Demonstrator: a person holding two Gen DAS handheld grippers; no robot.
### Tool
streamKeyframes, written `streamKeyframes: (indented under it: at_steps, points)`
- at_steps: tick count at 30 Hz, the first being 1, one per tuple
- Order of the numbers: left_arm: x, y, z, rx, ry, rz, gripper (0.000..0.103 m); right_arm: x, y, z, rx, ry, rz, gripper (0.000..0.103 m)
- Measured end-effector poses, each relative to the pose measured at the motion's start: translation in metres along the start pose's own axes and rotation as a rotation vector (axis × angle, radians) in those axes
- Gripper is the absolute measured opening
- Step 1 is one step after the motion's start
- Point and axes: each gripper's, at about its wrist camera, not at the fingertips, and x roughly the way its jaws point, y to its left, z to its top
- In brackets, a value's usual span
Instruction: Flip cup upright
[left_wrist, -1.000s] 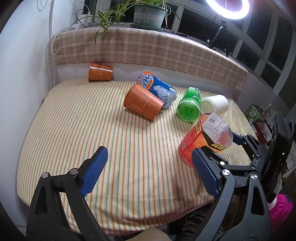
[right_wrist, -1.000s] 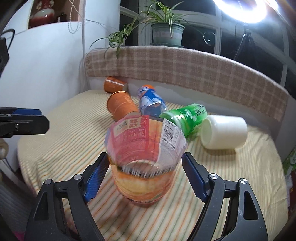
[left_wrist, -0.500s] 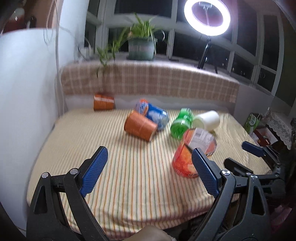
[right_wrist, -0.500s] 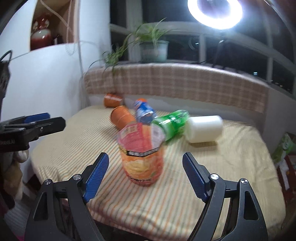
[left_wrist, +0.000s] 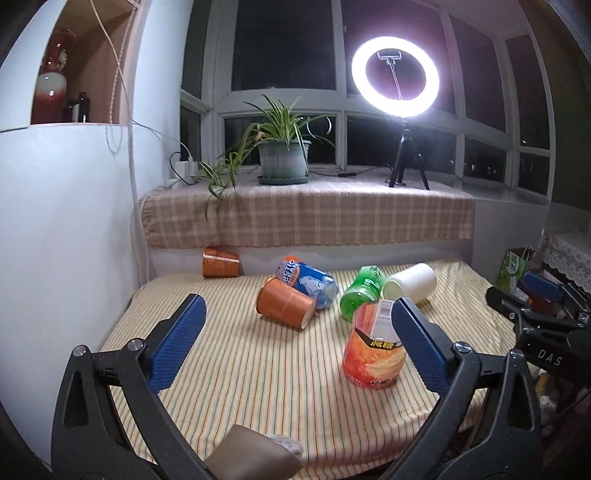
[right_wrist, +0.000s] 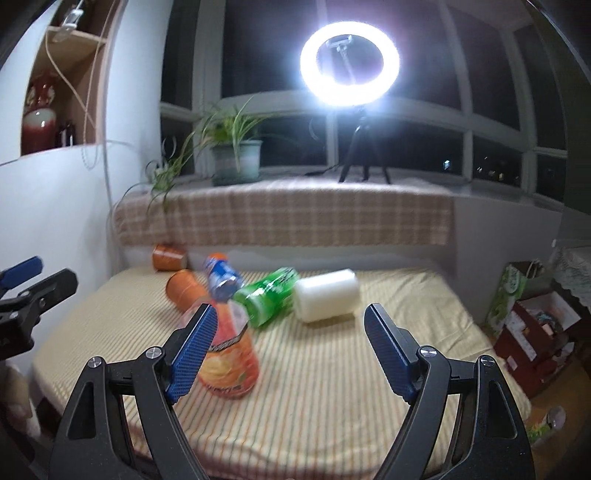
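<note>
An orange-and-red labelled plastic cup stands upright on the striped table, near its front right; it also shows in the right wrist view. My left gripper is open and empty, held back from the table's front edge. My right gripper is open and empty, drawn back with the cup just behind its left finger. The right gripper also shows at the right edge of the left wrist view.
Several cups lie on their sides further back: an orange paper cup, a blue one, a green one, a white one and an orange one by the wall. A potted plant and ring light stand on the sill.
The right gripper has let go of the orange-and-red cup, which now stands upright. Both grippers have pulled back and up, away from the table.
</note>
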Motion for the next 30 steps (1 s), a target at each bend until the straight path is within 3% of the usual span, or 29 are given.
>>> streamKeyframes:
  at_steps: [6,30]
  points:
    - [0.001,0.002,-0.005,-0.001,0.005,0.04,0.102,-0.003,-0.001,0.001,-0.003,-0.038,-0.042,0.083]
    - [-0.002,0.006,-0.006,-0.014,-0.026,0.061,0.103,-0.016,-0.001,0.004,0.002,-0.098,-0.067,0.085]
